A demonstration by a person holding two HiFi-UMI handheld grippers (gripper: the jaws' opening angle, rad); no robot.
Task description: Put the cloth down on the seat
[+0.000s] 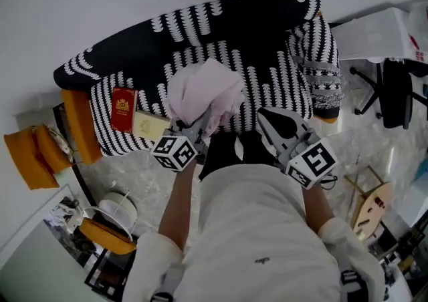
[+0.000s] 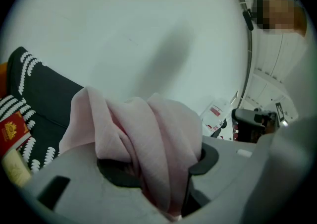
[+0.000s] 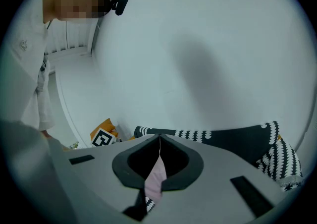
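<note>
A bunched pale pink cloth (image 1: pixel 204 93) hangs over the black-and-white patterned seat (image 1: pixel 267 73), with my left gripper (image 1: pixel 198 125) shut on its lower part. In the left gripper view the cloth (image 2: pixel 143 134) fills the gap between the jaws of my left gripper (image 2: pixel 163 173) and spills over them, with the seat (image 2: pixel 39 99) at the left. My right gripper (image 1: pixel 263 115) hovers just right of the cloth, jaws shut tip to tip and holding nothing. In the right gripper view the jaws of my right gripper (image 3: pixel 159 138) meet, and a sliver of pink cloth (image 3: pixel 156 178) shows through the slit below them.
A red booklet (image 1: pixel 124 110) and a cream booklet (image 1: pixel 150 124) lie on the seat's left part. A patterned cushion (image 1: pixel 322 67) stands at its right end. An orange side panel (image 1: pixel 80 127), an orange bag (image 1: pixel 30 150) and a black office chair (image 1: pixel 394 93) flank it.
</note>
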